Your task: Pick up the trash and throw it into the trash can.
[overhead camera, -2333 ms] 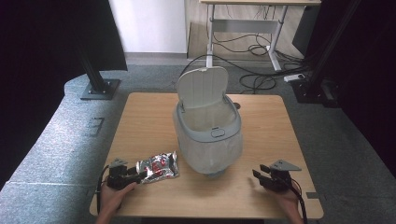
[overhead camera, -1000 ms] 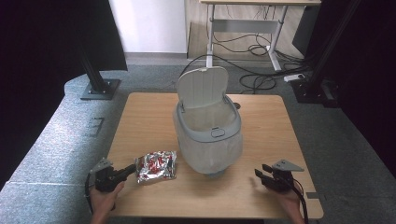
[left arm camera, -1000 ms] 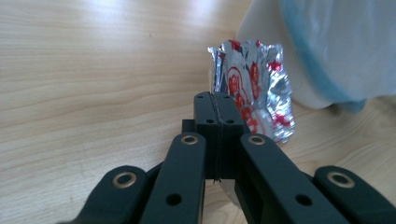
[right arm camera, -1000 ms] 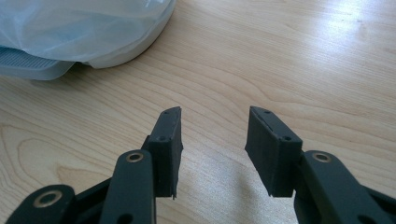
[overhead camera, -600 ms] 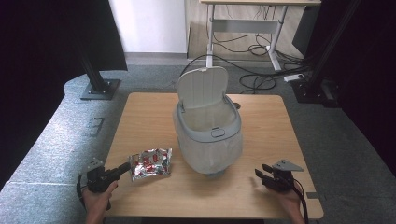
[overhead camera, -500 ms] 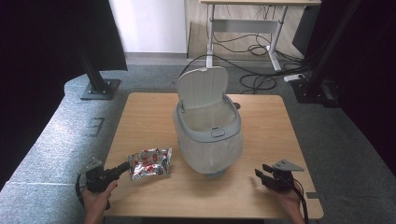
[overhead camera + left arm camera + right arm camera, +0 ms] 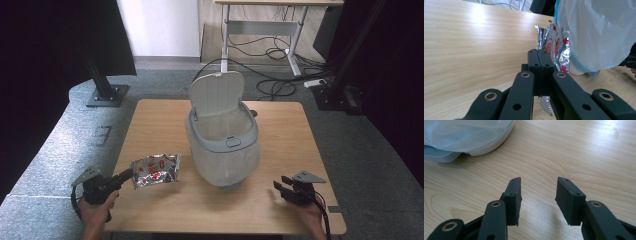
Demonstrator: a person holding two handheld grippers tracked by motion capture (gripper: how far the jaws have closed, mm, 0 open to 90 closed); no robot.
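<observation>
- Left hand-held gripper (image 7: 125,176) at the desk's (image 7: 290,130) 8 o'clock, clamped on a foil packet (image 7: 156,170).
- Right hand-held gripper (image 7: 280,186) at 5 o'clock, jaws apart, empty.
- Lined bin (image 7: 222,142) at centre.

Premises present as a lab or recording studio: black curtains (image 7: 45,75), stand bases (image 7: 105,95) on grey carpet (image 7: 350,150) (cables (image 7: 270,85) loose), adjustable desk (image 7: 280,20) behind.
</observation>
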